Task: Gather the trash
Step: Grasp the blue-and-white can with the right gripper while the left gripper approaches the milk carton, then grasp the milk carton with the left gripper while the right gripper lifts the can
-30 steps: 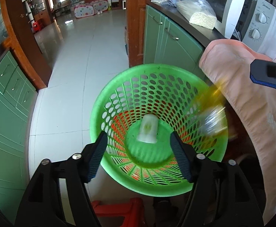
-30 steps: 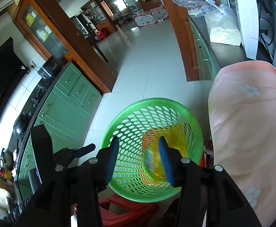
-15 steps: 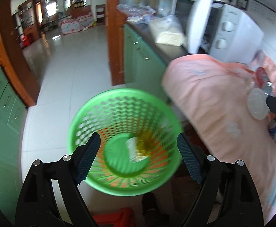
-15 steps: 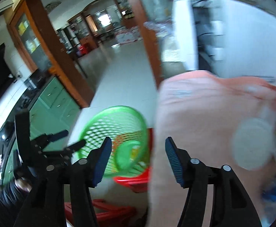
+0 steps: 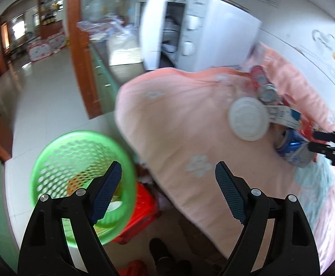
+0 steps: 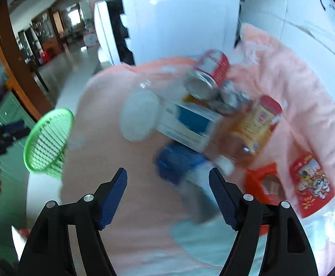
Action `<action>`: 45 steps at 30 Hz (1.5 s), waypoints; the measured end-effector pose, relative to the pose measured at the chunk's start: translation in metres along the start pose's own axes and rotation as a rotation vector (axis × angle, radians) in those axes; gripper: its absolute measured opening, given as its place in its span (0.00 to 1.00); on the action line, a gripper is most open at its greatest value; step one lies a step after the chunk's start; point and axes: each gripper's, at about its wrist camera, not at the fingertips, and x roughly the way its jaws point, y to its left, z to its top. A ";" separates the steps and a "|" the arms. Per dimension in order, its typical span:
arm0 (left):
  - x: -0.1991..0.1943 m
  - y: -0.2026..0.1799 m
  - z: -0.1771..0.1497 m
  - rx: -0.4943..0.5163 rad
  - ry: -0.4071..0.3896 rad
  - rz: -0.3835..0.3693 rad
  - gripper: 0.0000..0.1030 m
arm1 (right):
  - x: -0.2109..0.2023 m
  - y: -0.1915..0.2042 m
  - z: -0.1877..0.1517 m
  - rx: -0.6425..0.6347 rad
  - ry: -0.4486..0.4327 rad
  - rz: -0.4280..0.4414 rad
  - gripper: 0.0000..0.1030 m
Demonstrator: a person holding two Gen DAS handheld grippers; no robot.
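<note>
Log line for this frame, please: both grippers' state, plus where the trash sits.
left gripper: open, empty | right gripper: jaws opening, empty, above blue can | trash pile: on pink cloth | green basket: beside the cloth

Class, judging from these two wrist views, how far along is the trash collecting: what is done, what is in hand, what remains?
Done: the green basket already holds some pieces. In hand: nothing; the left tongs are open and the right tongs are opening, empty, over the blue can. Left: the white lid, cans, carton and wrappers on the pink cloth.

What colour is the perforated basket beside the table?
The basket is bright green; the left wrist view shows it best.
</note>
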 end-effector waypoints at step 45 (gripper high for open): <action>0.116 -0.239 0.064 0.317 0.262 -0.306 0.85 | -0.033 -0.017 -0.094 -0.025 0.086 0.216 0.45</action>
